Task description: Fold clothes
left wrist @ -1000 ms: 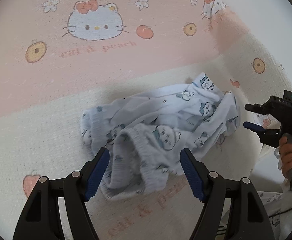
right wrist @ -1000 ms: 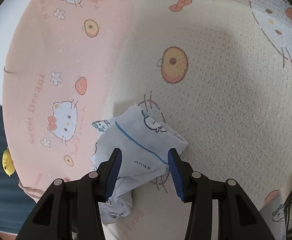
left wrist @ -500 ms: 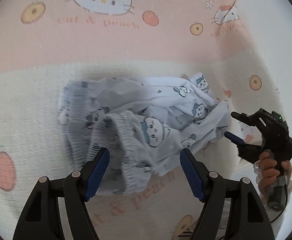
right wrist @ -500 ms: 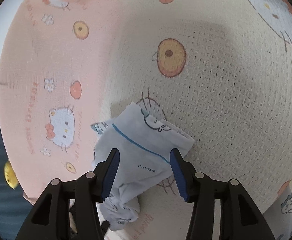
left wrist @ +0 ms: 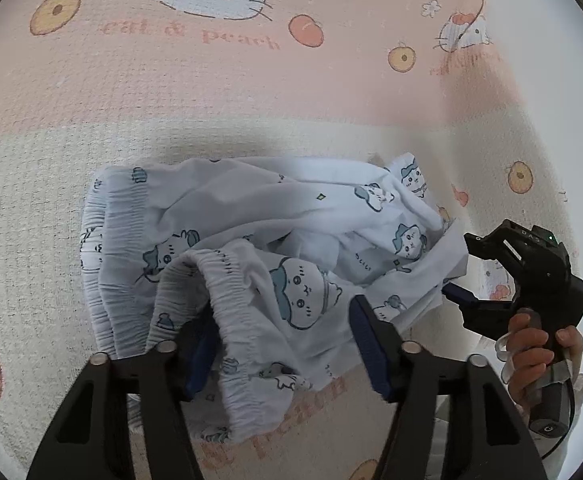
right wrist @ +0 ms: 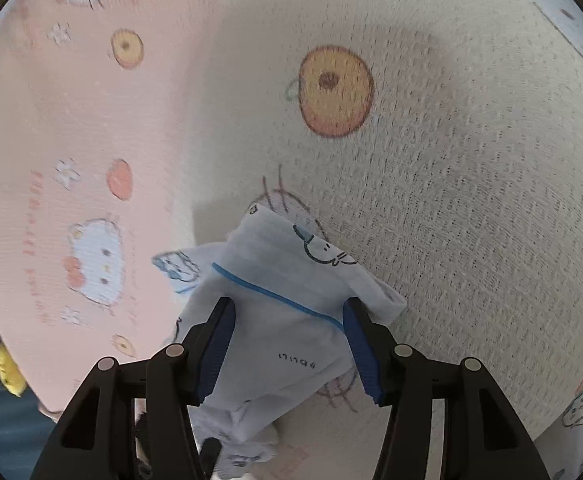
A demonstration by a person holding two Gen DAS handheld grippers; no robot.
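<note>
A crumpled pair of pale blue shorts with cartoon prints lies on the cat-and-peach blanket. My left gripper is open, its fingers astride the elastic waistband, the left pad partly hidden behind a fold. My right gripper is open with a hem corner of the shorts lying between its fingers. In the left wrist view the right gripper shows at the shorts' right edge, held by a hand.
The blanket has a pink band and a cream waffle area. The bed's edge and a dark blue surface with a yellow object lie at the left of the right wrist view.
My left gripper has dropped closer onto the waistband, which now lies between its fingers. My right gripper has moved slightly forward over the hem corner and stays open.
</note>
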